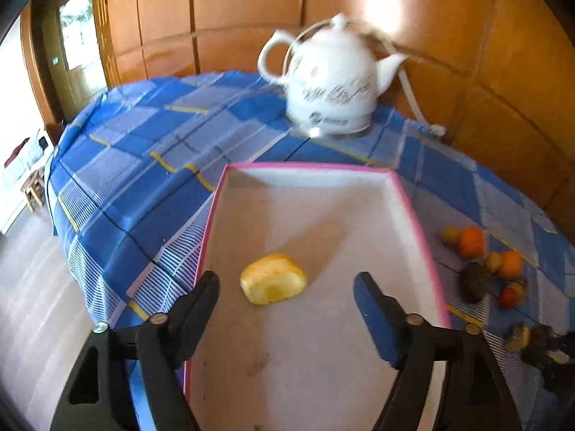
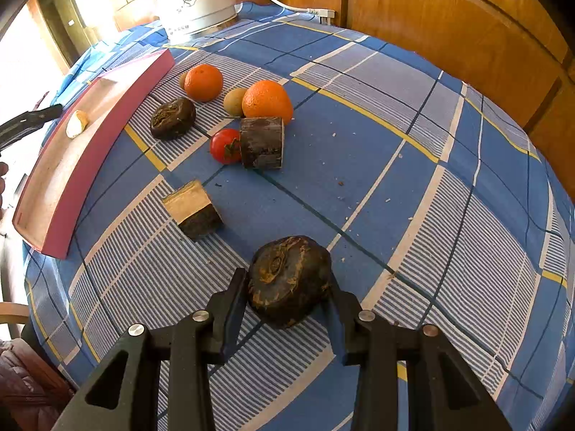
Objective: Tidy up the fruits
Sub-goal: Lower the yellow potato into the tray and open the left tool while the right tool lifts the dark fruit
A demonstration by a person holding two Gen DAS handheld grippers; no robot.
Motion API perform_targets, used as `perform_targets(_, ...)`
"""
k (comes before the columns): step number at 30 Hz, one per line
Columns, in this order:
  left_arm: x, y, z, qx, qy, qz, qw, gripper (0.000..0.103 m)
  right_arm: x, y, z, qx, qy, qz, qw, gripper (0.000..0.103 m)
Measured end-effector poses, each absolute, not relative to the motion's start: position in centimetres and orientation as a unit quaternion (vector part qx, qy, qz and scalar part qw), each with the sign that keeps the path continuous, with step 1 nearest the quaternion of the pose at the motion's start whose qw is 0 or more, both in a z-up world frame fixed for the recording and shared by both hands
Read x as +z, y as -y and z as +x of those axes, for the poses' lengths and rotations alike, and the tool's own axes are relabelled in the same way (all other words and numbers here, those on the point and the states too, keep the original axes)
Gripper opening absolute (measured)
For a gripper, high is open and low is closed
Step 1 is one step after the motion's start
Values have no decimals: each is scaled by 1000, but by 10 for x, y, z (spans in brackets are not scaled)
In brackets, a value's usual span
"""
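Right tool (image 2: 287, 287) pinches a dark fruit chunk (image 2: 287, 280); left tool (image 1: 287, 283) spread wide, holding nothing.

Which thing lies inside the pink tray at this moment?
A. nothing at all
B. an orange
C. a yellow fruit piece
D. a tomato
C: only the yellow fruit piece lies on the floor of the pink tray; the oranges and the tomato lie outside it on the cloth.

The left wrist view looks steeply down, close over the pink-rimmed tray (image 1: 413, 212), toward the white kettle (image 1: 329, 79) beyond it, while the right wrist view looks down from right of that tray (image 2: 107, 115); both show tray, kettle (image 2: 196, 3) and oranges.
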State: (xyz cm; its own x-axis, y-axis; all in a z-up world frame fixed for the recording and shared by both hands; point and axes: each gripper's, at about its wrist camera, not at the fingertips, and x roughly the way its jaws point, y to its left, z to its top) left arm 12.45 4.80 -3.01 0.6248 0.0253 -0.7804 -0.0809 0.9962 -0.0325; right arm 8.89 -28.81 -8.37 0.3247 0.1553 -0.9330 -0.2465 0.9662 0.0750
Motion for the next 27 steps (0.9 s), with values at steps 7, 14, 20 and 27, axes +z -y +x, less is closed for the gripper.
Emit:
perform_targets(7, 2, -33, 85, 12, -386, -26, 922, 92, -82, 287, 85, 115, -567, -37, 815, 40)
perform_targets(14, 2, -42, 66, 21, -376, -37, 926, 101, -81, 287, 85, 107, -567, -36, 816, 40)
perform_targets(20, -4, -67, 52, 43, -371, -50, 926, 103, -80, 285, 80, 99, -568, -39, 816, 40)
perform_targets(27, -6, -87, 35, 64, -370, -50, 926, 103, -62, 292, 72, 78, -550, -16, 832, 39)
